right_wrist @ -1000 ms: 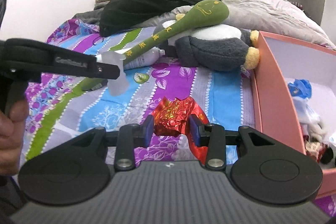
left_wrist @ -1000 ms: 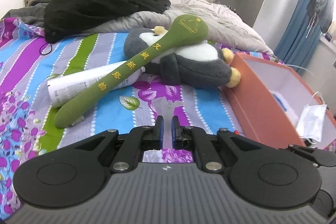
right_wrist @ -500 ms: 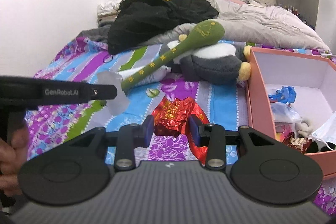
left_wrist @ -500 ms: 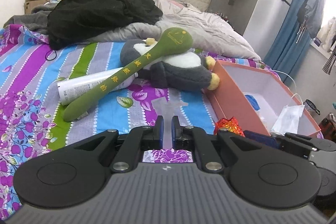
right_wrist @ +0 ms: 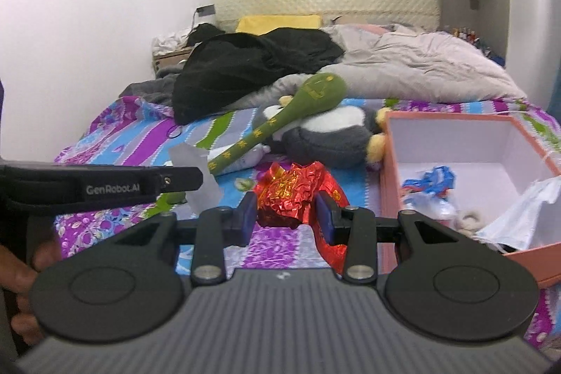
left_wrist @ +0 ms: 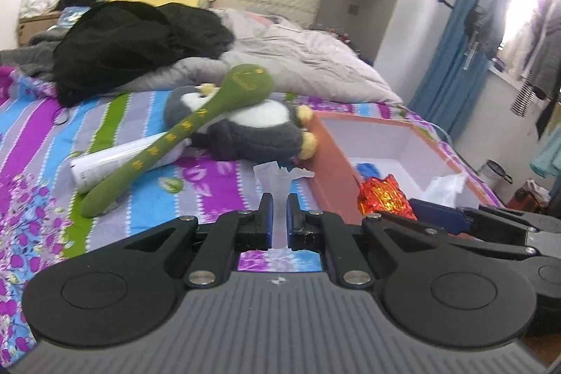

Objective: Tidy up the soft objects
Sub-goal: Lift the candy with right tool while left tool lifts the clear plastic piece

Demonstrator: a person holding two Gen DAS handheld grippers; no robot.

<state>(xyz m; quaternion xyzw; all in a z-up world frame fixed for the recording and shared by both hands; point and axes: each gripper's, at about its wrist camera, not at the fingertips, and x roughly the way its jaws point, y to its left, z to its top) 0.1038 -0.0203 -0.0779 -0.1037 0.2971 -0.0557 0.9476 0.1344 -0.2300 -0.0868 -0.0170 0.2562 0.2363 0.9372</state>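
Left wrist view: the left gripper (left_wrist: 279, 212) has its fingers narrow, pinching one translucent plastic scrap (left_wrist: 280, 176); one green plush mallet (left_wrist: 182, 132) lies across one grey penguin plush (left_wrist: 256, 128) and one white tube (left_wrist: 115, 163) on the bed (left_wrist: 42, 128); one orange box (left_wrist: 333, 160) sits right.

Right wrist view: the right gripper (right_wrist: 286, 211) clamps one red foil bundle (right_wrist: 291, 191) near the box's left wall; inside, perhaps one face mask (right_wrist: 519, 209).

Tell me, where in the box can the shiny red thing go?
The far part of the orange box, by its back wall, shows bare white floor. The near part is crowded: blue wrapper, white mask. The red foil bundle would fit behind those.
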